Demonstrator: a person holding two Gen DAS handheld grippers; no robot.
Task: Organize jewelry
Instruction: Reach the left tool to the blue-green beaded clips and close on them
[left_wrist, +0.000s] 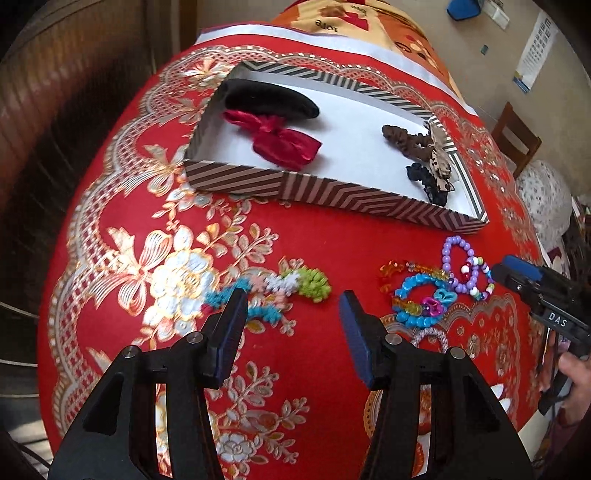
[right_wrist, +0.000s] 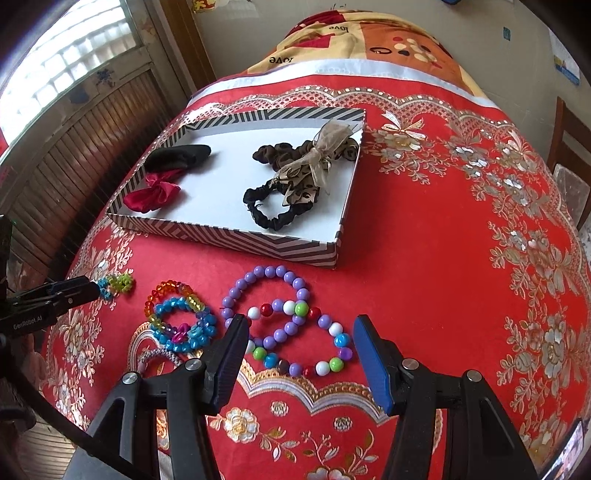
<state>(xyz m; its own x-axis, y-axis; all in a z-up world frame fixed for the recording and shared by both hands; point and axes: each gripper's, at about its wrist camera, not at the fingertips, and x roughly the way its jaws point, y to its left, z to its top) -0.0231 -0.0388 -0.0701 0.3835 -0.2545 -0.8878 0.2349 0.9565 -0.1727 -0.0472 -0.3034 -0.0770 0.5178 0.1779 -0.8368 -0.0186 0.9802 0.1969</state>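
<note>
My left gripper (left_wrist: 293, 319) is open just above the red cloth, its fingers either side of a fuzzy hair tie (left_wrist: 280, 290) in blue, pink, white and green. My right gripper (right_wrist: 301, 334) is open over a bracelet of mixed coloured beads (right_wrist: 303, 347) that overlaps a purple bead bracelet (right_wrist: 266, 291); the pads do not touch them. A blue bracelet (right_wrist: 184, 326) and a rainbow bracelet (right_wrist: 171, 295) lie to their left. The striped box (right_wrist: 229, 240) behind holds a red bow (right_wrist: 151, 194), a black piece, brown and black scrunchies and a leopard bow.
A red tablecloth with gold flowers (right_wrist: 461, 258) covers the round table, which drops away at left and right. A glittery hair tie (right_wrist: 159, 354) lies near the front. A wooden chair (left_wrist: 517, 136) stands beyond the right edge. Folded bedding (right_wrist: 369, 40) lies at the far end.
</note>
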